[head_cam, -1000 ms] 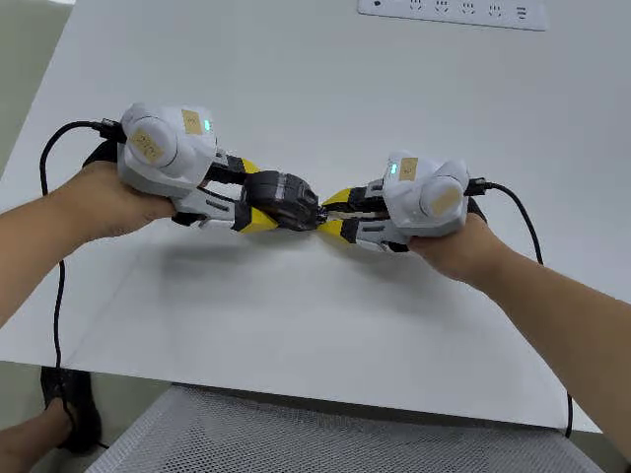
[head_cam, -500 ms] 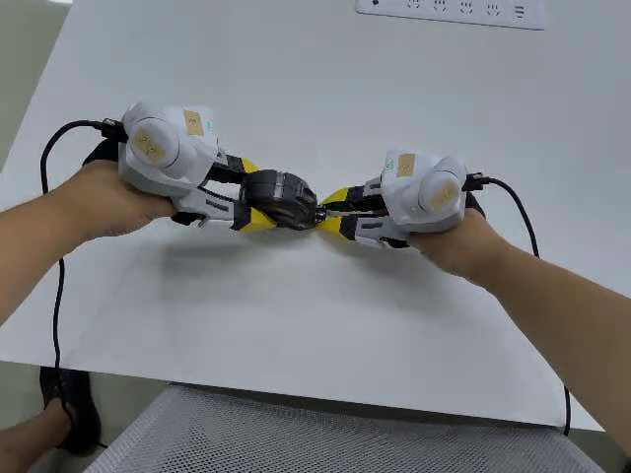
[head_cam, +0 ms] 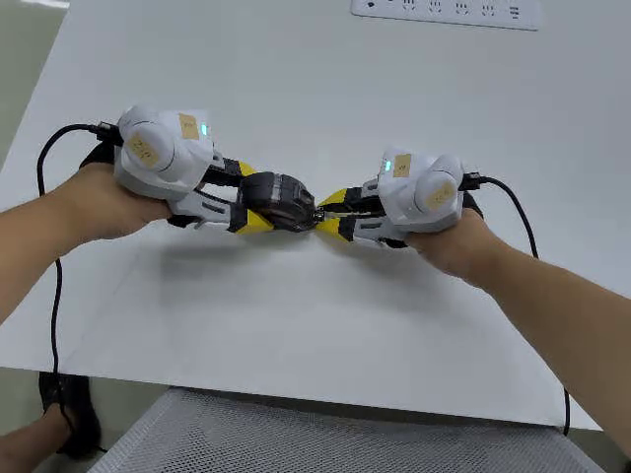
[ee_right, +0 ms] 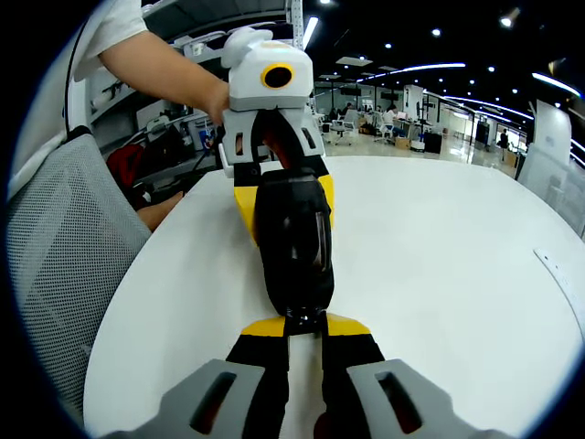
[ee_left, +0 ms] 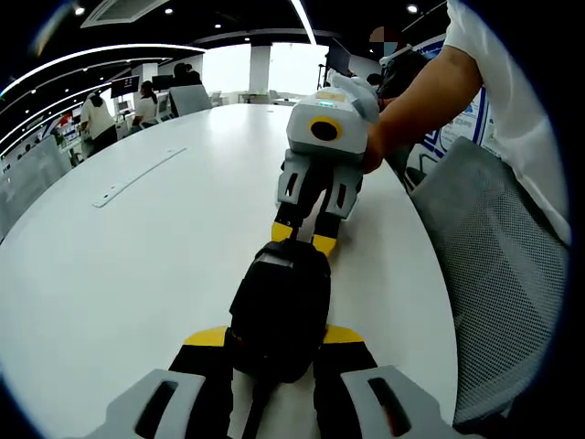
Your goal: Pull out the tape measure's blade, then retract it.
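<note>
**Above the white table: both grippers meet at the tape measure**

Over the near half of the table, a person holds the two grippers tip to tip, one in each hand, with their shadow lying on the tabletop beneath. The left gripper has its yellow-tipped jaws clamped on the dark case of the tape measure, one jaw on either side. In the left gripper view the case sits squarely between those jaws, with its far end pointing at the other gripper. The right gripper comes in from the opposite side; its jaws are drawn nearly together at the mouth of the case. In the right gripper view they pinch a small dark tab at the end of the case, which looks to be the tip of the blade, though it is too small to tell for certain. The case lies just beyond the right gripper's yellow tips, so the two tools are all but touching.

A black cable loops from the back of the left gripper round the left forearm and down over the table's edge; another cable runs from the right gripper along the right forearm. A white power strip lies at the far edge of the table, well apart from the work; a grey mesh chair shows below the near edge.
</note>
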A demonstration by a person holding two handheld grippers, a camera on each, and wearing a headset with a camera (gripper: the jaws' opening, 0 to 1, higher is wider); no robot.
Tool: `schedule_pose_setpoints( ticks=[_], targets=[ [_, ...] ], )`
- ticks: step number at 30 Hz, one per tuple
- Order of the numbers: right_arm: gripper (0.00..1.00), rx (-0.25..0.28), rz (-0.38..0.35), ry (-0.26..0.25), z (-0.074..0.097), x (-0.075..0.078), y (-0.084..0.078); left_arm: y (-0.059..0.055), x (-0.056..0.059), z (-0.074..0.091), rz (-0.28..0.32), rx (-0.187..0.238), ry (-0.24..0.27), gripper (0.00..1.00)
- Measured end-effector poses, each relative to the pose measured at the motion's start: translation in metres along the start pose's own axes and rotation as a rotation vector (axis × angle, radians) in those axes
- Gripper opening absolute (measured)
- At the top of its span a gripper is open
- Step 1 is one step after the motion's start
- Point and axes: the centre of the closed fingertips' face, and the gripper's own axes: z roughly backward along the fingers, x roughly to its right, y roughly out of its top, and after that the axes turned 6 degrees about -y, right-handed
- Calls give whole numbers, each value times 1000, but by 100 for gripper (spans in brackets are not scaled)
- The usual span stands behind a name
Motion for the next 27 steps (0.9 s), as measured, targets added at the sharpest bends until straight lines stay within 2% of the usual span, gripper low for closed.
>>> schedule_pose_setpoints(
  ticks=[11,27],
  targets=[
    [8,-1,-24,-4,2,2,-3,-1,-1,0,-3,-6,-7,30],
    [8,-11,-23,-11,10,4,-9,-2,-2,-1,-7,-10,-10,30]
  ],
)
